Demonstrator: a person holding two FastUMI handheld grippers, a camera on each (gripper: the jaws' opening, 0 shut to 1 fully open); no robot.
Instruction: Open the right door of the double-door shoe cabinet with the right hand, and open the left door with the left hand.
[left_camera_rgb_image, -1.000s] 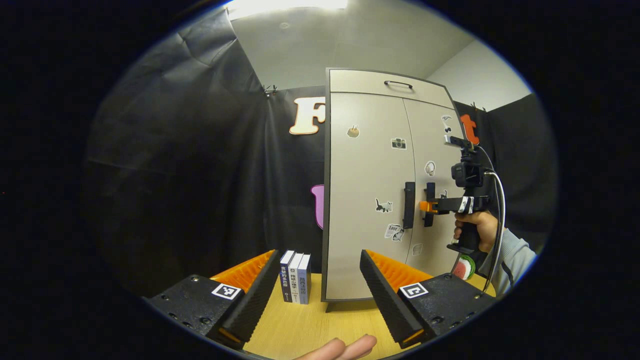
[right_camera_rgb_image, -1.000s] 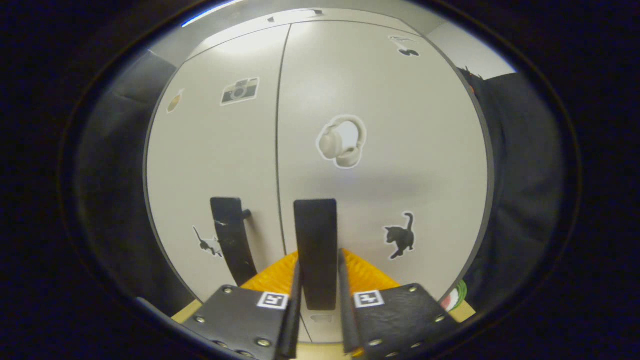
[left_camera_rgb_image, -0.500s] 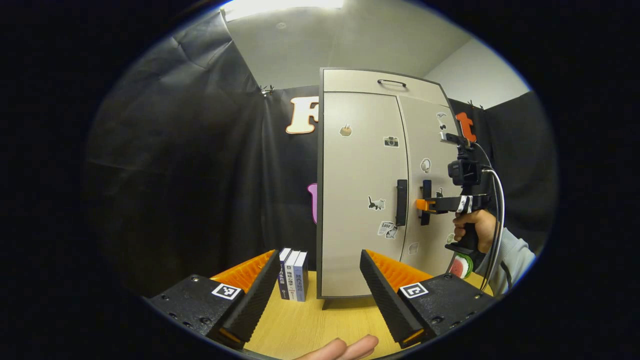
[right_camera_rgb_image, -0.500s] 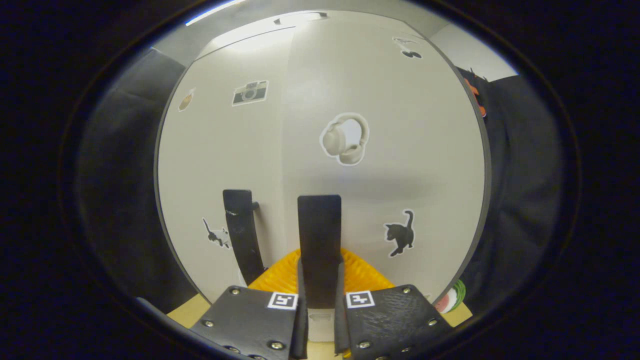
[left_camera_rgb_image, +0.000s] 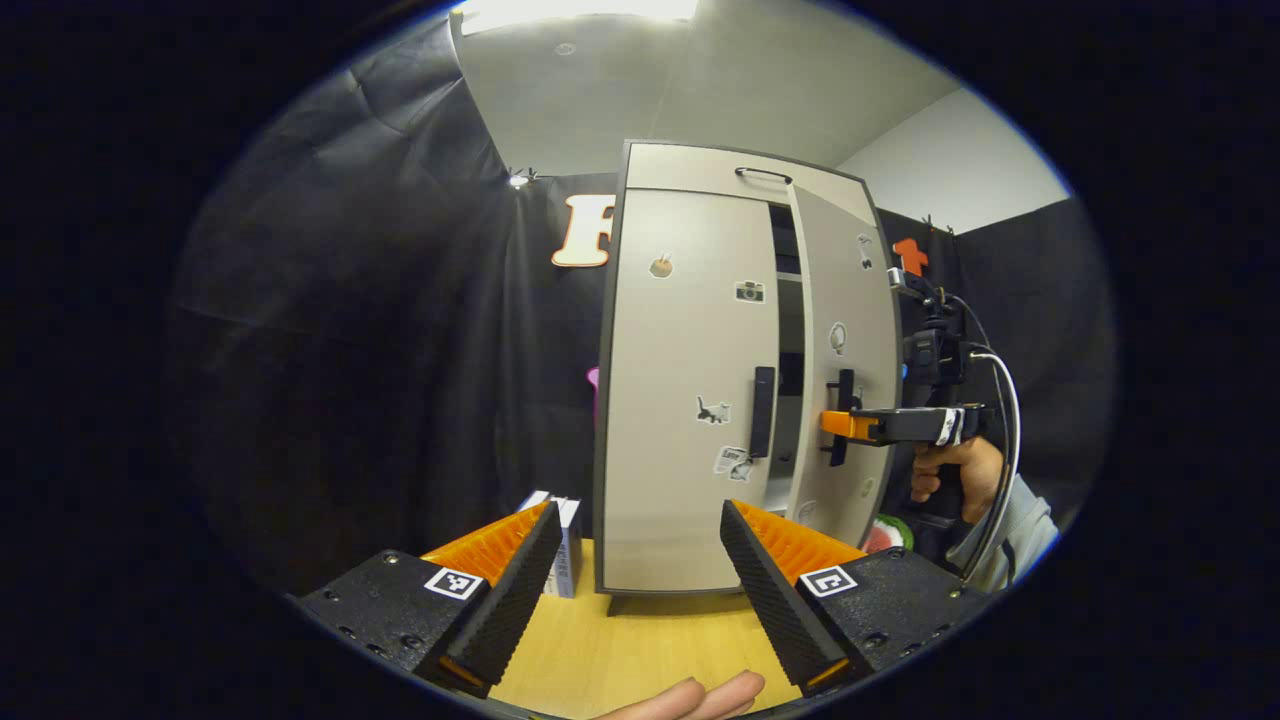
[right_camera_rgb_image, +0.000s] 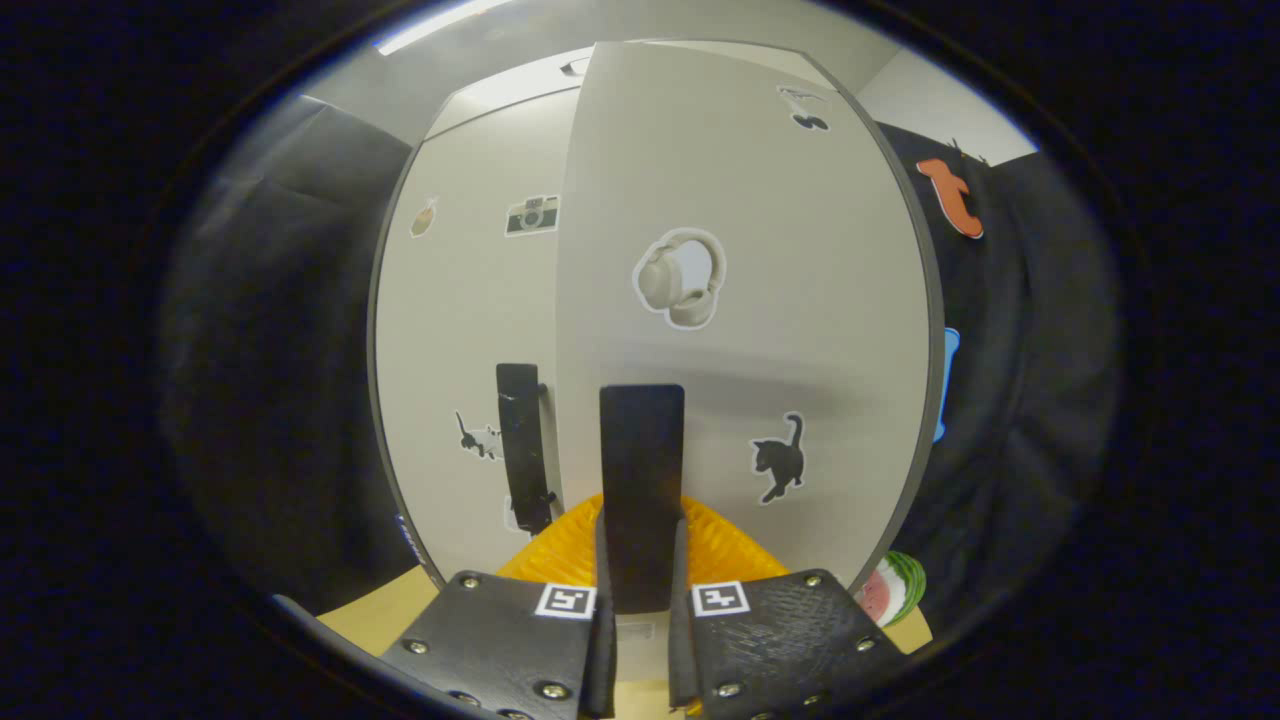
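A beige shoe cabinet (left_camera_rgb_image: 680, 300) with stickers stands on a wooden table (left_camera_rgb_image: 620, 650). Its right door (left_camera_rgb_image: 850, 330) is swung partly outward, leaving a dark gap beside the left door (left_camera_rgb_image: 680, 400), which stays flat. My right gripper (right_camera_rgb_image: 640, 600) is shut on the right door's black handle (right_camera_rgb_image: 642, 480); in the left gripper view the right gripper (left_camera_rgb_image: 838, 424) grips that handle (left_camera_rgb_image: 842, 400), held by a hand (left_camera_rgb_image: 945, 470). The left door's black handle (left_camera_rgb_image: 762, 410) is untouched. My left gripper (left_camera_rgb_image: 635, 580) stands open well in front of the cabinet with nothing in it.
Books (left_camera_rgb_image: 565, 540) stand on the table left of the cabinet. A watermelon-slice object (right_camera_rgb_image: 890, 590) lies at the cabinet's right foot. A drawer with a thin handle (left_camera_rgb_image: 765, 173) tops the cabinet. A fingertip (left_camera_rgb_image: 700, 695) shows at the bottom edge.
The right gripper has pulled the right door outward, opening a dark gap between the doors. The left gripper's view has shifted right, so the cabinet sits further left.
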